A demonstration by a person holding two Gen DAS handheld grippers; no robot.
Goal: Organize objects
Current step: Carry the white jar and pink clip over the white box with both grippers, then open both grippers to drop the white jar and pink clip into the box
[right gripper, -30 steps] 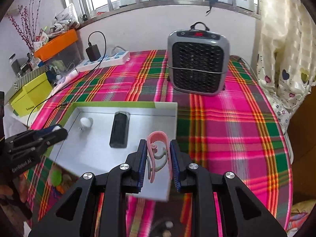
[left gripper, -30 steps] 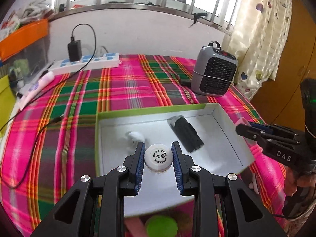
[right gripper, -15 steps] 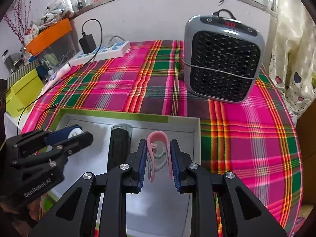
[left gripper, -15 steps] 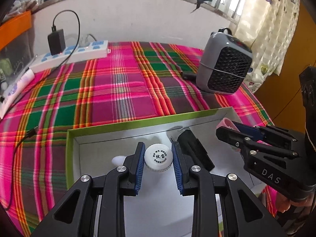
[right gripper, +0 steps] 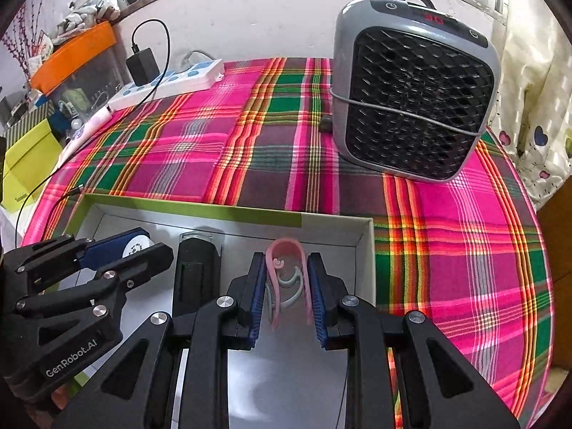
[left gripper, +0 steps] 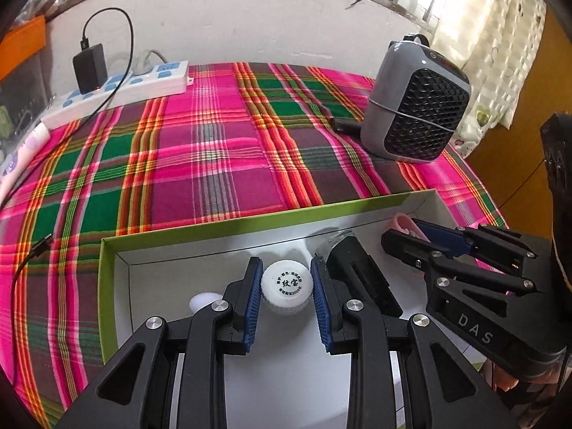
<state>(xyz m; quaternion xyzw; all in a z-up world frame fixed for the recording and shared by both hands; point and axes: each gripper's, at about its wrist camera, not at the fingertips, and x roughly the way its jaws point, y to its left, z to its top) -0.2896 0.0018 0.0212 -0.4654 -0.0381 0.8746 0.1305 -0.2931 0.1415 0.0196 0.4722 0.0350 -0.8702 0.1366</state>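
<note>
Both grippers now lower over green-rimmed box (left gripper: 107, 286): left gripper (left gripper: 285, 287) pinching white jar (left gripper: 285, 286), right gripper (right gripper: 284, 282) clamping pink clip (right gripper: 286, 268). Risk: crowded box, jar landing against black device (left gripper: 361, 282).

My left tool (left gripper: 286, 287) and right tool (right gripper: 286, 282) are both matte black linkages with silver screw heads and ribbed blue pads (white lettering reads "GenRobot.AI" on one, "DAS" on the other).
</note>
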